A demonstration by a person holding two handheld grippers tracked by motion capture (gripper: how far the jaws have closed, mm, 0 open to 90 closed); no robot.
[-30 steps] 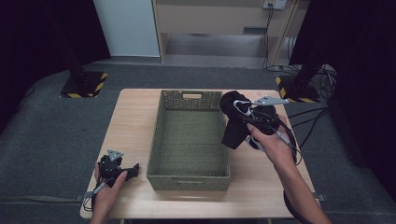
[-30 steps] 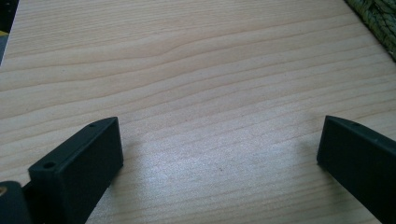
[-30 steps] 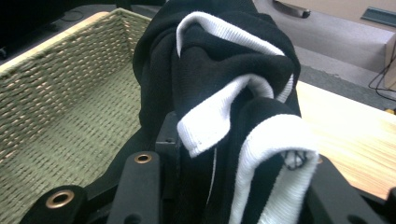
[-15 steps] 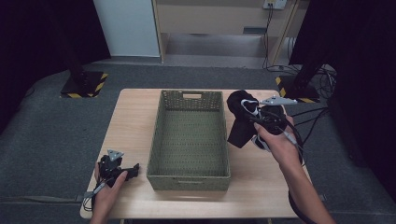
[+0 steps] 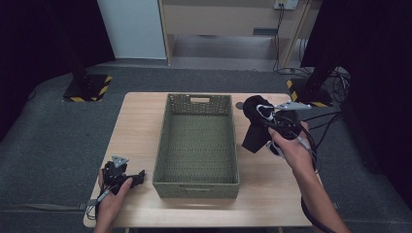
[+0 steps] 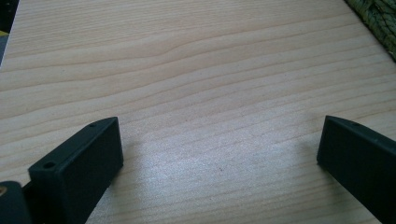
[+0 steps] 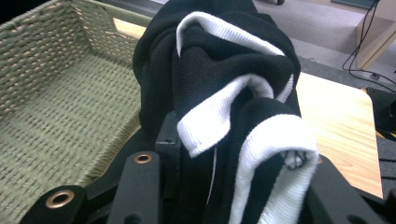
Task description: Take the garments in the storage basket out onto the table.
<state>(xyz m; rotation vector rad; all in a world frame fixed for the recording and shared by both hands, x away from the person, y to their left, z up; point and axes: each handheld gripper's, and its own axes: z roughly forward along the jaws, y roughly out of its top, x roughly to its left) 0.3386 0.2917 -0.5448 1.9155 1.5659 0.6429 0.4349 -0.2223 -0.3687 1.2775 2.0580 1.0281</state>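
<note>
Right gripper (image 5: pixel 266 116) clamps a black-and-white garment (image 5: pixel 255 127), which hides its jaws, right of the green woven basket (image 5: pixel 167 141). Left gripper (image 5: pixel 138 175) rests near-left on the table (image 5: pixel 136 121), jaws wide and empty.

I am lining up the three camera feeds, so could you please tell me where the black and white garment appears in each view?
High view: the black and white garment hangs from the right gripper, over the table right of the woven basket.
Left gripper view: not in it.
Right gripper view: the garment is bunched in the centre, clamped between the jaws.
Shared landmark: the basket, at the left in the right gripper view and at the top right corner in the left gripper view.
</note>
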